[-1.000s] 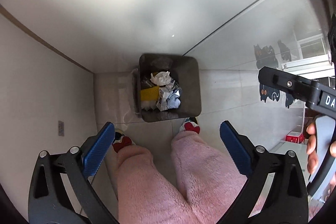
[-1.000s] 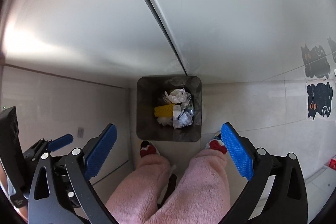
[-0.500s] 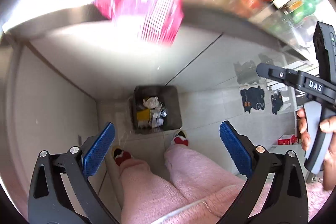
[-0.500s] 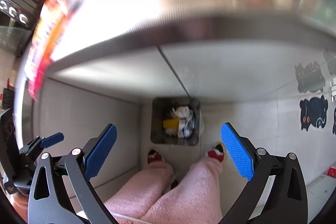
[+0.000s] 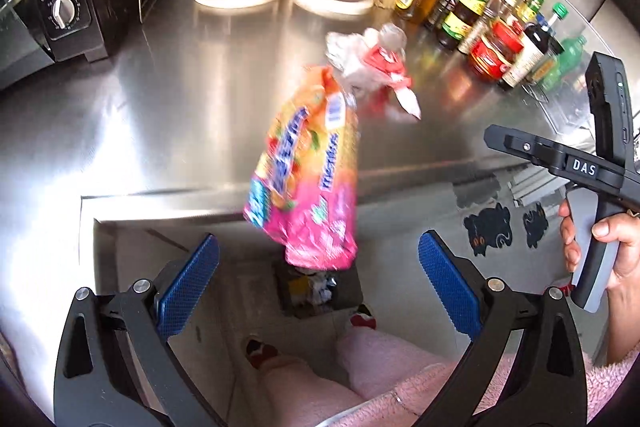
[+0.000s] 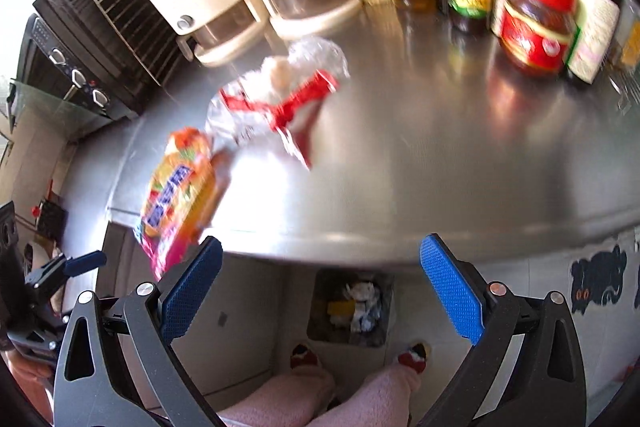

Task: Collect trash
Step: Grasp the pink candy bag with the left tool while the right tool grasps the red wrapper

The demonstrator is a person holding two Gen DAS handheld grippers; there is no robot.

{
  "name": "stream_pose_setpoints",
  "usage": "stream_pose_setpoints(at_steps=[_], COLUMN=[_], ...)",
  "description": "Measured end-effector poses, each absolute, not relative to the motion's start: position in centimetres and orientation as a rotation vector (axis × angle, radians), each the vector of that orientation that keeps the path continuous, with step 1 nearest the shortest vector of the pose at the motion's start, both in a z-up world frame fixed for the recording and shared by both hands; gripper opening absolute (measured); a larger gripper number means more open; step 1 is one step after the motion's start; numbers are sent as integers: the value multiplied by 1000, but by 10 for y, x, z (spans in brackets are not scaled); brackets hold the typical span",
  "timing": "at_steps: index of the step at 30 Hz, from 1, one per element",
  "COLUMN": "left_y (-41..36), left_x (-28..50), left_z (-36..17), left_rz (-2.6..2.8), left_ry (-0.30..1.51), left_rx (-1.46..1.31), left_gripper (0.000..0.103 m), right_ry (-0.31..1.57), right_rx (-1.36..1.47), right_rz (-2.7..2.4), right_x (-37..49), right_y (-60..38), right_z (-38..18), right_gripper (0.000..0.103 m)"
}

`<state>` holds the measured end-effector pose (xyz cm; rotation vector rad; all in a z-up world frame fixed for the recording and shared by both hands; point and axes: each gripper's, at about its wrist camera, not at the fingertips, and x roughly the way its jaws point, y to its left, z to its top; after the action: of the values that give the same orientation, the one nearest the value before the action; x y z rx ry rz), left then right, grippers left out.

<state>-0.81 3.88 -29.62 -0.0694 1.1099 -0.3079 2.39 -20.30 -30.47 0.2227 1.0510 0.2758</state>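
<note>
While jaws gape, candy bag (image 5: 308, 179) lies beyond.

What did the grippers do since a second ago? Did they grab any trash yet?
Both swung up from looking down at the bin to facing the counter, so the candy bag and clear wrapper came into view. Nothing was grabbed or dropped. The left hand-held gripper and right hand-held gripper stayed open and empty, and the bin is still on the floor by the person's feet.
</note>
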Motion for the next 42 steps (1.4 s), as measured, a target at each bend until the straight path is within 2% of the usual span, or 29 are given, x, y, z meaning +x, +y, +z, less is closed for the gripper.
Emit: stream_pose_setpoints(at_steps=[4,5,10,14,23,28,30,32,42], left_y=[47,50,52,51,43,36,34,33,35], left_x=[16,22,50,66,86,88,88,86,72], left_z=[-297,-298,-309,-321,-333,-338,-341,-341,-324], left_rz=[-286,-287,-301,-315,-337,-362,-372,-367,-358], left_ry=[1107,1108,1132,1159,1170,1190,1202,1204,1163], left_rx=[-69,-68,-59,-54,-45,-17,-15,-7,-40], left_gripper=[94,90,71,55,53,24,5,0,0], right_ry=[1024,1024,1056,1084,1123,1144,1148,1151,1075], right_rx=[163,146,116,104,70,53,46,41,32], right_rz=[308,316,345,364,397,413,414,417,422], right_x=[46,52,75,90,110,115,116,117,101], right_y=[-190,-186,-174,-168,-153,-148,-147,-146,-153], right_z=[-298,-297,-308,-320,-339,-344,-345,-346,-317], right_gripper=[94,93,69,58,37,19,13,8,5])
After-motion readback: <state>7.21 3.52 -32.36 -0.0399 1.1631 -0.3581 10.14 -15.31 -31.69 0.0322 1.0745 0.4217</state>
